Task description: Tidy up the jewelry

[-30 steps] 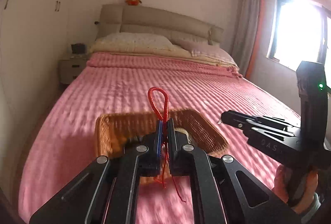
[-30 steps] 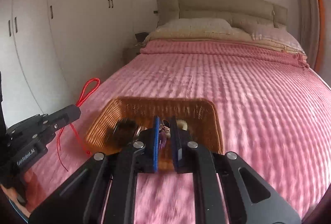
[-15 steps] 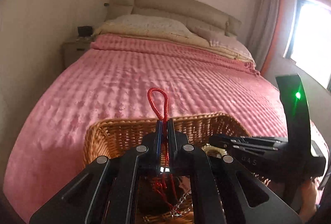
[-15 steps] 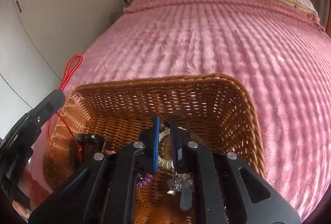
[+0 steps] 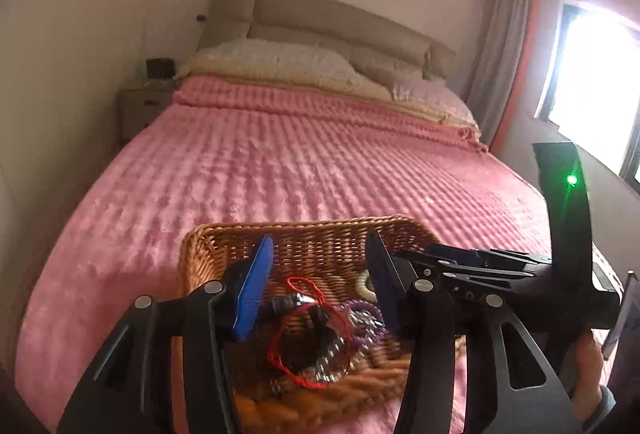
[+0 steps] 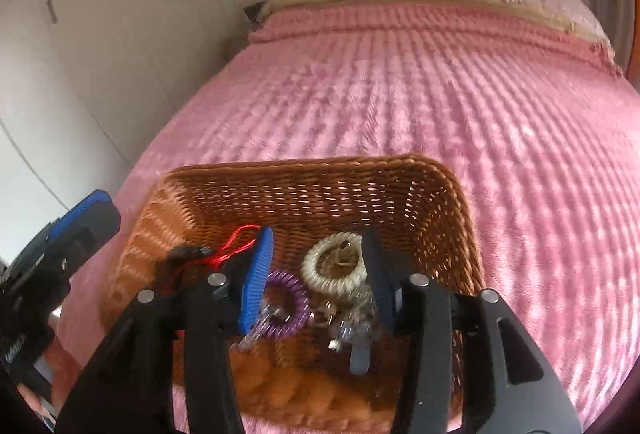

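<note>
A wicker basket [image 5: 304, 232] [image 6: 320, 173] sits on the pink bed near its foot. My left gripper [image 5: 320, 268] hangs over it, its jaws opening and nothing pressed between the pads. The red cord [image 5: 298, 330] [image 6: 236, 246] lies loose on the basket floor below. My right gripper [image 6: 316, 260] is also over the basket, jaws opening and pads touching nothing. Under it lie a cream coil bracelet [image 6: 334, 268], a purple coil [image 6: 286, 304] [image 5: 360, 314] and silvery chain pieces [image 6: 352, 322]. Each gripper shows in the other's view: the right [image 5: 420, 262], the left [image 6: 88, 218].
The pink ribbed bedspread [image 5: 280, 161] stretches away to pillows [image 5: 280, 53] and a padded headboard. A nightstand [image 5: 140, 105] and white wardrobe doors stand on the left, a bright window [image 5: 592, 81] on the right. A hand [image 5: 588, 354] holds the right gripper's handle.
Both grippers came forward and down over the basket, then went from shut to open. The red cord left the left gripper and fell in; the right gripper let go its small piece.
</note>
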